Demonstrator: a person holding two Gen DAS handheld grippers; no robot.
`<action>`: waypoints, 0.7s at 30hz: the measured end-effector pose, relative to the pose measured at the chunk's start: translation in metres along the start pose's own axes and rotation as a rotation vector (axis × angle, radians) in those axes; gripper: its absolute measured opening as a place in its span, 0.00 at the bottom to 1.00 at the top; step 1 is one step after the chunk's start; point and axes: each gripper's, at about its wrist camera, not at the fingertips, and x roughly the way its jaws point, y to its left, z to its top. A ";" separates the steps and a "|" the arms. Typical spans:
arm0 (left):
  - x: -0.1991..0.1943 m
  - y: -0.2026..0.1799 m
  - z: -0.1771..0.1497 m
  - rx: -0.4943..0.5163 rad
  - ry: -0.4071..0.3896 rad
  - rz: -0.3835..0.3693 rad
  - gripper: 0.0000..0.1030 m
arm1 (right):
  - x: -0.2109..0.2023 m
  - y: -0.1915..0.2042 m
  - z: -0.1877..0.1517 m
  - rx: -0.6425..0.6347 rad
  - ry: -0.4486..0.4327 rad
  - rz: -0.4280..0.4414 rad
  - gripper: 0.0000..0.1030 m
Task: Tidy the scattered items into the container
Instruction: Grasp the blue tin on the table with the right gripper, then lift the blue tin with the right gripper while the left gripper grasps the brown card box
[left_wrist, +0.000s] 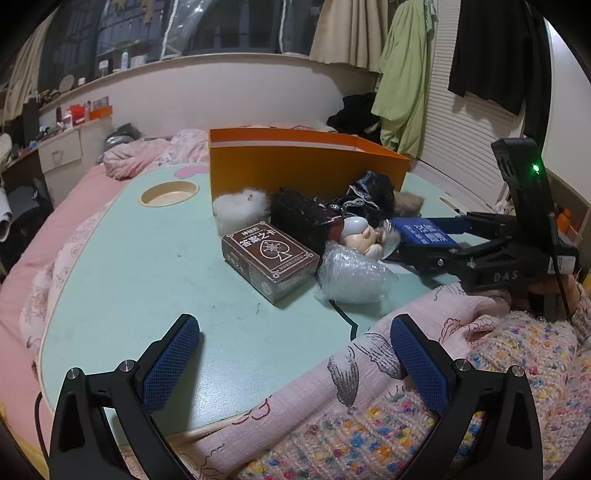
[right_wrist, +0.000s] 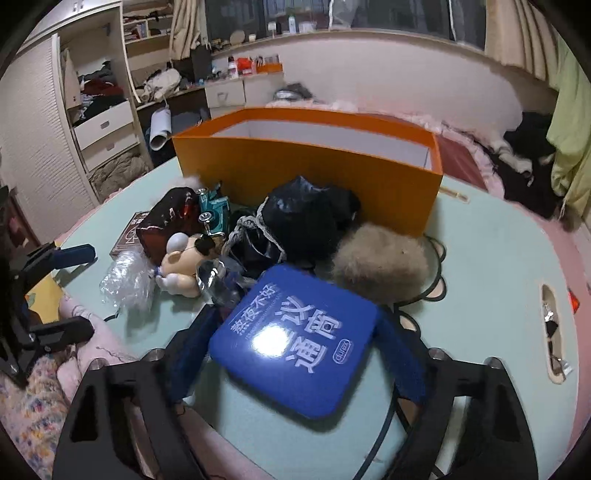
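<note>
Orange box (right_wrist: 306, 173) at the far side of the table (left_wrist: 129, 277), open-topped, only white inner walls showing and no item inside as far as can be seen; floor of it hidden. Hardly begun, then, by the look of it: everything still outside. Just before the box's near wall, a huddle: black pouch (right_wrist: 306, 218), brown puff (right_wrist: 380, 258), white puff (left_wrist: 238, 210), dark red case (left_wrist: 303, 218), green toy car (right_wrist: 214, 206). Further from the box, figurine (right_wrist: 184, 266), bubble wrap (left_wrist: 351, 273) and card pack (left_wrist: 269, 258). Nearest of all and farthest from the box, blue tin (right_wrist: 306, 369), pinched at its two sides by the right gripper (right_wrist: 293, 328), apparently the first piece on its way. Left gripper (left_wrist: 293, 325) spread wide and empty, well short of the box, over the table's near edge and a pink cloth. On the tin, white lettering: "熬夜不好", large "通宵", and "durex" in an oval. On the card pack: "神秘的" above "答案之卡", with a spade emblem.
</note>
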 end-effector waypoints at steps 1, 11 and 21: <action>0.000 0.000 0.000 -0.001 -0.001 -0.001 1.00 | -0.002 0.000 -0.002 -0.002 -0.007 0.005 0.80; -0.011 0.024 0.012 -0.140 -0.071 -0.010 1.00 | -0.030 0.006 -0.027 0.025 -0.143 -0.052 0.80; 0.040 0.037 0.059 -0.224 0.051 0.101 0.66 | -0.027 0.006 -0.022 0.042 -0.136 -0.052 0.80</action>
